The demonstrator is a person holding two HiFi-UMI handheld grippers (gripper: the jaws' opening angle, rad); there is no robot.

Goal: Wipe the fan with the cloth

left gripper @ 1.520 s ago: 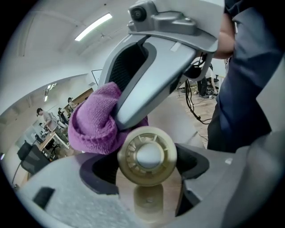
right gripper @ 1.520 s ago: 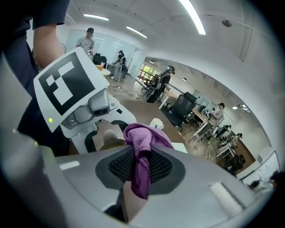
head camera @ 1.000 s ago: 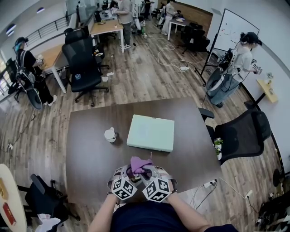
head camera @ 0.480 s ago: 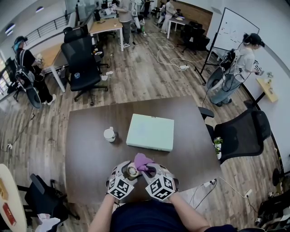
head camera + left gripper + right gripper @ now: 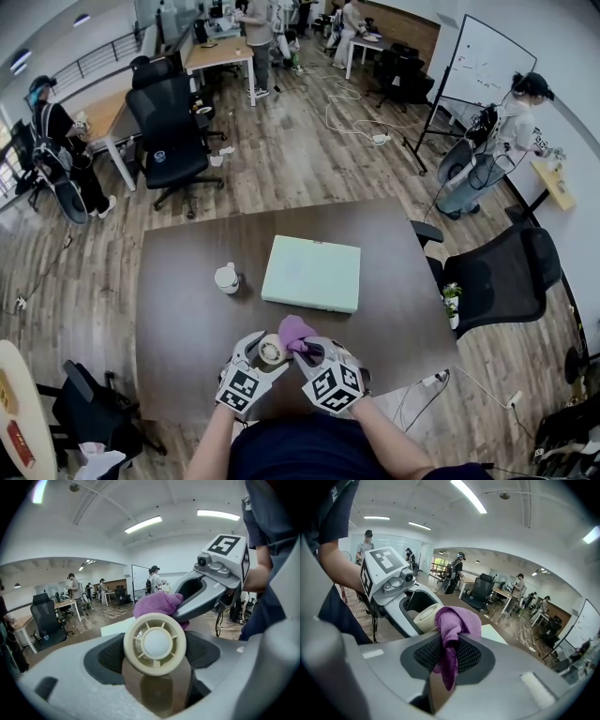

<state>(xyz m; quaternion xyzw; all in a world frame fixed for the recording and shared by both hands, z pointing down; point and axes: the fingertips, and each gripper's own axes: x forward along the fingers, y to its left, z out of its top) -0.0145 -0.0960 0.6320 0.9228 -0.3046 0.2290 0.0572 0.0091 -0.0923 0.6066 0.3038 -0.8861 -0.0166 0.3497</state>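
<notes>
Fan (image 5: 154, 643) clamped between left tongs (image 5: 155, 654), purple cloth (image 5: 457, 620) pinched in right tongs (image 5: 449, 656), pressed against its rim

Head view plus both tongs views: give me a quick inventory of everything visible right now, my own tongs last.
fan: one, cream, held off the table in the left tongs
cloth: one, purple, pinched in the right tongs, bunched up by the fan
flat box: one, pale green, middle of the table
container: one, white, left of the box
table: one, dark brown
office chairs: two nearby, black, behind and right of the table
potted plant: one, green, off the table's right edge
whiteboard: one, white, far right
left tongs: grey, shut on the fan
right tongs: grey, shut on the cloth
</notes>
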